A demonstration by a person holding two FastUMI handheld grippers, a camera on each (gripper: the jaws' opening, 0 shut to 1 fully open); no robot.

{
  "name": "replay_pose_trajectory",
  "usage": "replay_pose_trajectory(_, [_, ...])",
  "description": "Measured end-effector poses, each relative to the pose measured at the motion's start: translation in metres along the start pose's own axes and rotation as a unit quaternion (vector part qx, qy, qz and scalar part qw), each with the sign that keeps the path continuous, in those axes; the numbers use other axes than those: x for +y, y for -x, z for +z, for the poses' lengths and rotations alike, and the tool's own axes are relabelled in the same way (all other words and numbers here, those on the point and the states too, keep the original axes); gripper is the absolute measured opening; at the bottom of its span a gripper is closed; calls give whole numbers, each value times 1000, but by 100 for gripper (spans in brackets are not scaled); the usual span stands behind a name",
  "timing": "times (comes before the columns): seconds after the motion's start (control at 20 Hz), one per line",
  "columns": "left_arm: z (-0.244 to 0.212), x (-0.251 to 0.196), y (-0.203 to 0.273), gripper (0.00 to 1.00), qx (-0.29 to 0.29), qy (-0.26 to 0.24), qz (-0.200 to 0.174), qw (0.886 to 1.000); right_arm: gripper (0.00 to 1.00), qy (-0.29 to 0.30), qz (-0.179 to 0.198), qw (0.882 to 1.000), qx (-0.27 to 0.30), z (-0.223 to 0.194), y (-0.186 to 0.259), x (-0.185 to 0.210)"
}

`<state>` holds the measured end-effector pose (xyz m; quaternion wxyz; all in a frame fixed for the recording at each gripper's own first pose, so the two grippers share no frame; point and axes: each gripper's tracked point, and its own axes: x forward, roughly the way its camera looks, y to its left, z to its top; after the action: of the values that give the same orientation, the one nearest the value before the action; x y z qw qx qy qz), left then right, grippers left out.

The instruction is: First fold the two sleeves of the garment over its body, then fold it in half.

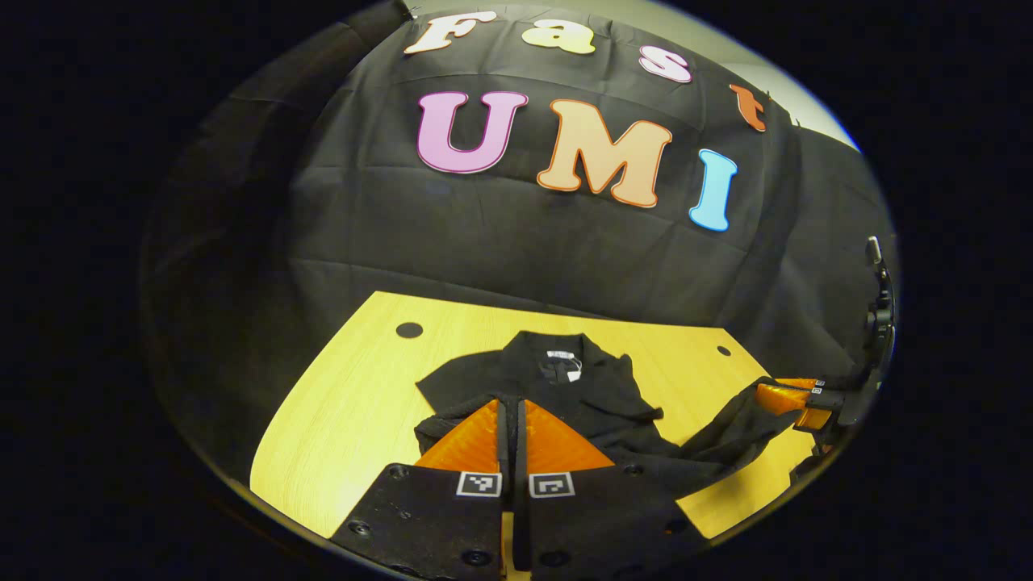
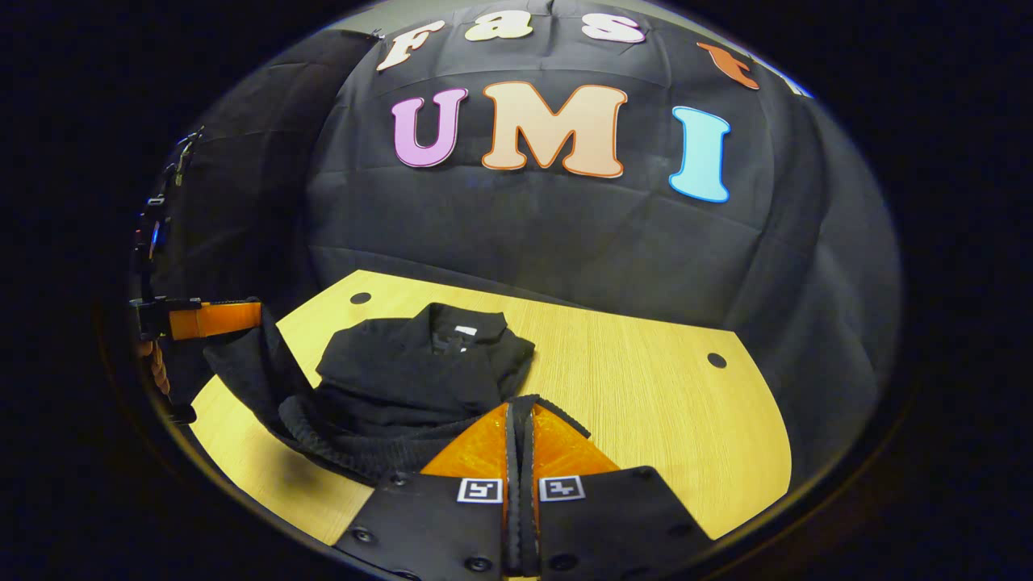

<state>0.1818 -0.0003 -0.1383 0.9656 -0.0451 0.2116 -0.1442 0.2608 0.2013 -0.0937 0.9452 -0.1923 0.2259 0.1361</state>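
Just ahead of each tool's closed tips, the black garment (image 2: 411, 379) lies on the tabletop (image 2: 646, 387) with its sleeves seemingly already over its body, while the left tool (image 1: 512, 407) and right tool (image 2: 520, 407) each pinch its near hem, so the half-fold looks underway.

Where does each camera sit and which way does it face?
Left gripper view: rides the left gripper, facing the black garment on the wooden table; right gripper at far right.
Right gripper view: rides the right gripper, facing across the table; left gripper at far left.
Shared: garment, table, both grippers pinching its hem.
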Motion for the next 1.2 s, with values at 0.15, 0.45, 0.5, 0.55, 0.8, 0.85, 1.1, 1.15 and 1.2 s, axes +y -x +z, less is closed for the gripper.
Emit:
replay_pose_trajectory(0.15, [14, 4, -36, 0, -7, -1, 1, 1000, 2, 14, -6, 1000, -5, 26, -27, -4])
replay_pose_trajectory(0.45, [37, 32, -98, 0, -13, 20, 27, 999, 0, 34, -8, 999, 7, 73, -101, -6])
replay_pose_trajectory(0.5, [38, 37, -108, 0, -11, 20, 31, 999, 2, 36, -6, 999, 7, 76, -112, -5])
replay_pose_trajectory(0.55, [36, 42, -118, 0, -8, 21, 37, 999, 0, 39, -4, 999, 8, 81, -126, -3])
replay_pose_trajectory(0.8, [17, 61, -164, 0, 18, -3, 50, 999, 2, 45, -8, 999, 28, 74, -186, 2])
replay_pose_trajectory(0.85, [11, 64, -177, 0, 26, -10, 51, 998, 2, 42, -10, 998, 36, 68, -197, 2])
replay_pose_trajectory(1.1, [-11, 75, -209, 0, 54, -20, 64, 996, 1, 10, -11, 998, 69, 47, -229, -6])
replay_pose_trajectory(1.15, [-15, 78, -214, 0, 56, -21, 66, 996, 1, 3, -14, 997, 73, 44, -234, -9])
replay_pose_trajectory(1.2, [-17, 79, -216, 0, 58, -24, 69, 996, 2, -4, -16, 997, 76, 43, -237, -11])
